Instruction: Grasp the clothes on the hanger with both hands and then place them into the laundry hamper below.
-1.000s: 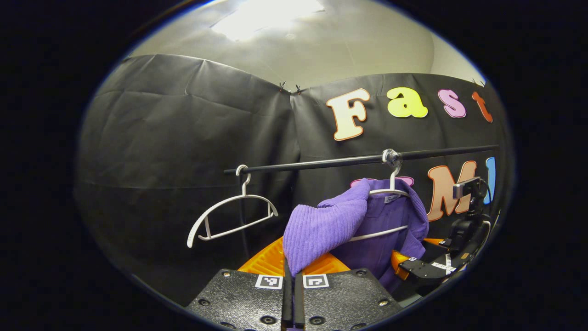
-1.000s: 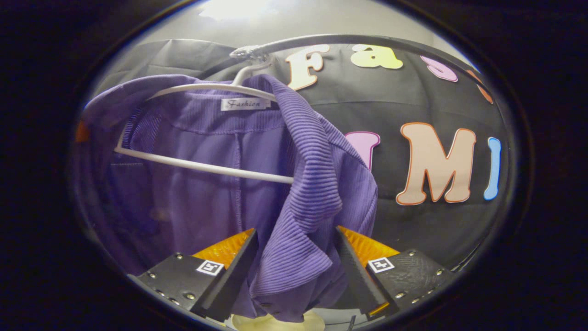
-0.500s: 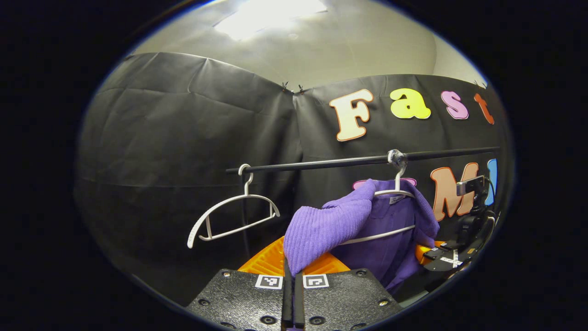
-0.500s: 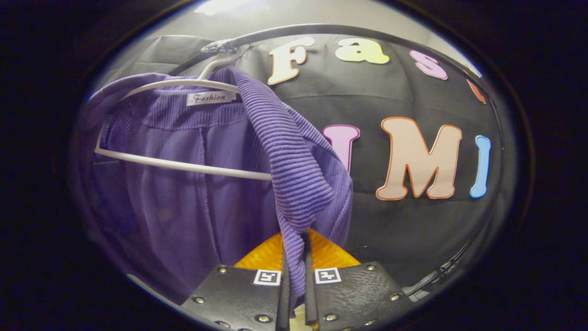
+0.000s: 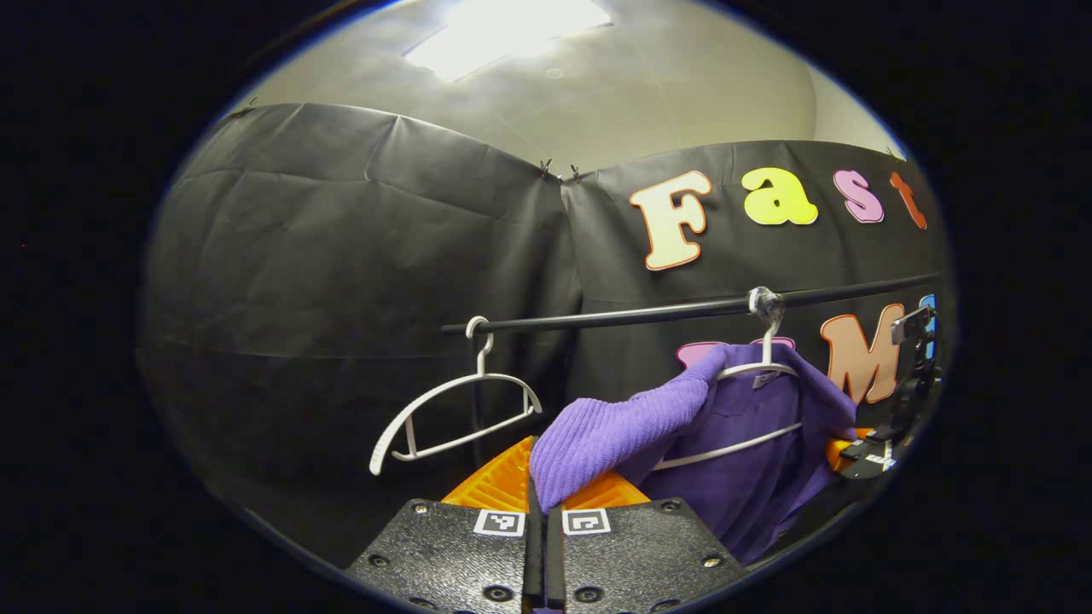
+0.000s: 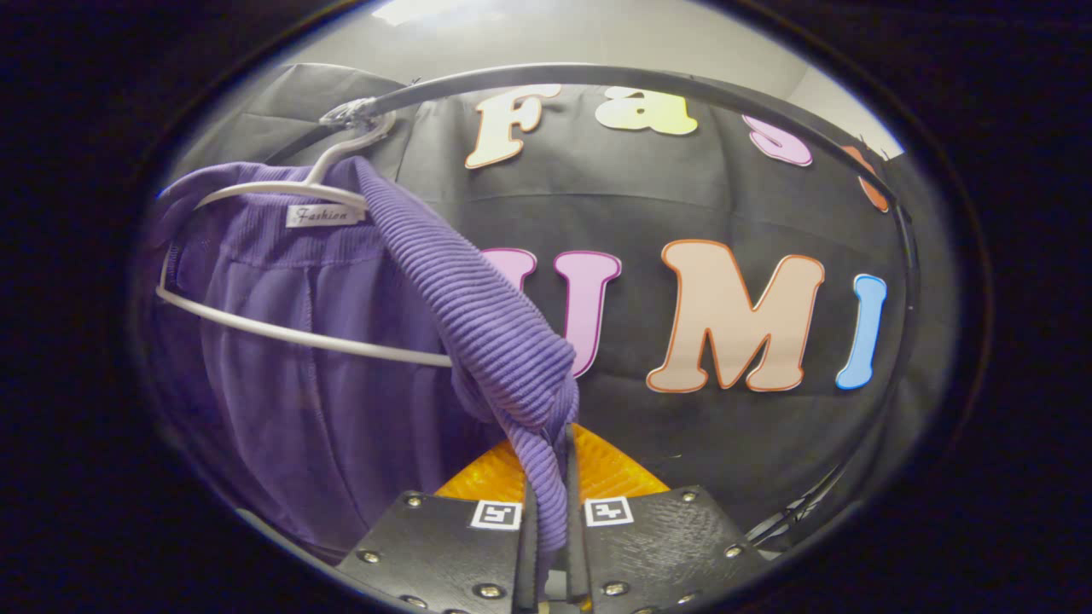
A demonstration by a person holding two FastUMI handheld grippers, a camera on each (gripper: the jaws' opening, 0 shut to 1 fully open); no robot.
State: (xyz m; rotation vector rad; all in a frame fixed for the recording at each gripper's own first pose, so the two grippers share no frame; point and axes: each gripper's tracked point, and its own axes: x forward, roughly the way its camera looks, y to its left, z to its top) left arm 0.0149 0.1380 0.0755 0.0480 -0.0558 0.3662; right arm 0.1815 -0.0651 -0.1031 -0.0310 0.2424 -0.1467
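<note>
A purple ribbed garment (image 5: 734, 443) hangs on a white hanger (image 5: 759, 368) from a black rail (image 5: 648, 313). My left gripper (image 5: 539, 529) is shut on the garment's left shoulder, which is stretched off the hanger toward me. In the right gripper view the garment (image 6: 341, 375) sits at the left on its hanger (image 6: 281, 192), and my right gripper (image 6: 550, 537) is shut on its right shoulder, drawn out in a taut band. The right gripper (image 5: 879, 443) also shows at the far right of the left gripper view.
An empty white hanger (image 5: 456, 409) hangs at the left end of the rail. The rail (image 6: 614, 77) arcs overhead in the right gripper view. Black booth cloth (image 5: 341, 281) closes off the back and left.
My right gripper closed on the garment's right shoulder and has pulled it rightward, off the hanger's end. The left gripper kept its hold and drew its shoulder further left.
</note>
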